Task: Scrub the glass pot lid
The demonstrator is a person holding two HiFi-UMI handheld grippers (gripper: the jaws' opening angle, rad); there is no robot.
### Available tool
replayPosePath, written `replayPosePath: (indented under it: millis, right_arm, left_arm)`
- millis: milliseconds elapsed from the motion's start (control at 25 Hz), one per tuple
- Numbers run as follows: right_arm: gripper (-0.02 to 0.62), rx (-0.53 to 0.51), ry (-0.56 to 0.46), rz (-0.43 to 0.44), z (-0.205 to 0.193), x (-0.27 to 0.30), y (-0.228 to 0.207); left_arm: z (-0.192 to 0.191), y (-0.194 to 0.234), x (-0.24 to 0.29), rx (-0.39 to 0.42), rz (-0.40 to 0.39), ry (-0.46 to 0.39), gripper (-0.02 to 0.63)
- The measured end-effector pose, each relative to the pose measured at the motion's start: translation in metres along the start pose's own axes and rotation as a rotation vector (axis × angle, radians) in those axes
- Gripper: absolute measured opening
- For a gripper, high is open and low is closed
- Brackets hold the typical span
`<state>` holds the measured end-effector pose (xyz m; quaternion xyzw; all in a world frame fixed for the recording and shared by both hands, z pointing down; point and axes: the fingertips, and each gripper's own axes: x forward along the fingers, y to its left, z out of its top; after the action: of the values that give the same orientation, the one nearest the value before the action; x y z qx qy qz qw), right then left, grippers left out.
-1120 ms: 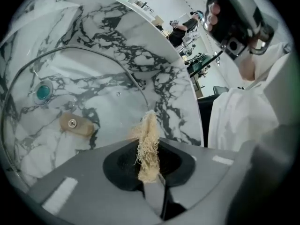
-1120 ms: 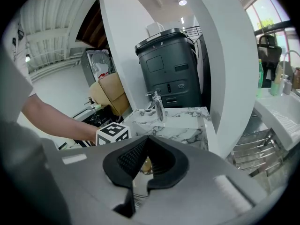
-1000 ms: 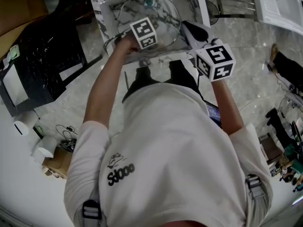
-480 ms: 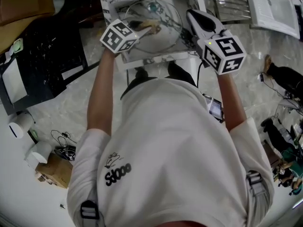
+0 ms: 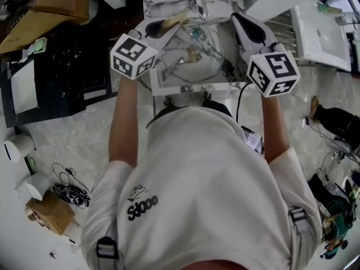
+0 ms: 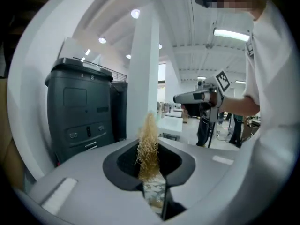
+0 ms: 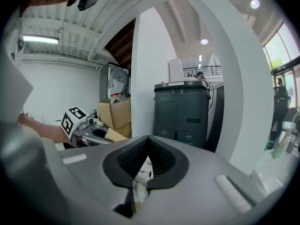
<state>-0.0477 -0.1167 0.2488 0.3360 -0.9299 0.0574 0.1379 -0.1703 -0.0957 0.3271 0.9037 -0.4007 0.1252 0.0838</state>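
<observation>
1. At far left, a black unit [image 5: 56,77] and cardboard boxes [image 5: 48,1] crowd the floor beside the work spot, leaving the left elbow little room to swing out that way
2. The left hand-held gripper [image 5: 163,27] is clamped on a tan fibre scrubber [image 5: 175,19]. The frayed end sticks out past the jaws so that the fibre, not the plastic, would meet the glass. It is held over the basin's far-left corner, above the lid and not touching it
3. The glass pot lid [image 5: 185,66] lies inside the marble-patterned basin [image 5: 194,84] with its teal knob [image 5: 196,34] showing, apparently set there so the walls hem it in during scrubbing. Those walls stand close round its rim, so strokes would likely have to stay short and within the glass
4. The right hand-held gripper [image 5: 242,20] has its jaws drawn together with nothing visible between them. It hovers over the basin's right wall near the lid's edge, probably to steady the lid. Nothing pins the lid now, so a hard stroke could slide it
5. At right, a white tray [image 5: 320,27] sits well apart from the basin with bare floor between, the freer side for moving
</observation>
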Motion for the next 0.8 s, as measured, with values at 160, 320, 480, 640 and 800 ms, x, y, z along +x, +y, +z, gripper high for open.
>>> replayPosePath:
  millis: [160, 320, 480, 640, 800]
  right_arm:
    - [0.004, -0.118, -0.031, 0.012, 0.029, 0.001, 0.016]
    - [0.003, -0.154, -0.082, 0.038, 0.055, -0.003, 0.031]
    - [0.003, -0.177, -0.149, 0.047, 0.084, -0.01, 0.041]
    - [0.002, -0.178, -0.204, 0.034, 0.108, -0.019, 0.045]
    - [0.002, -0.183, -0.221, 0.046, 0.116, -0.023, 0.051]
  left_arm:
    - [0.048, 0.022, -0.032, 0.088, 0.172, -0.075, 0.058]
    - [0.092, 0.029, -0.061, 0.151, 0.277, -0.148, 0.058]
    - [0.129, 0.028, -0.087, 0.148, 0.319, -0.236, 0.057]
    - [0.155, 0.019, -0.109, 0.162, 0.337, -0.298, 0.057]
    - [0.17, 0.01, -0.123, 0.112, 0.296, -0.371, 0.055]
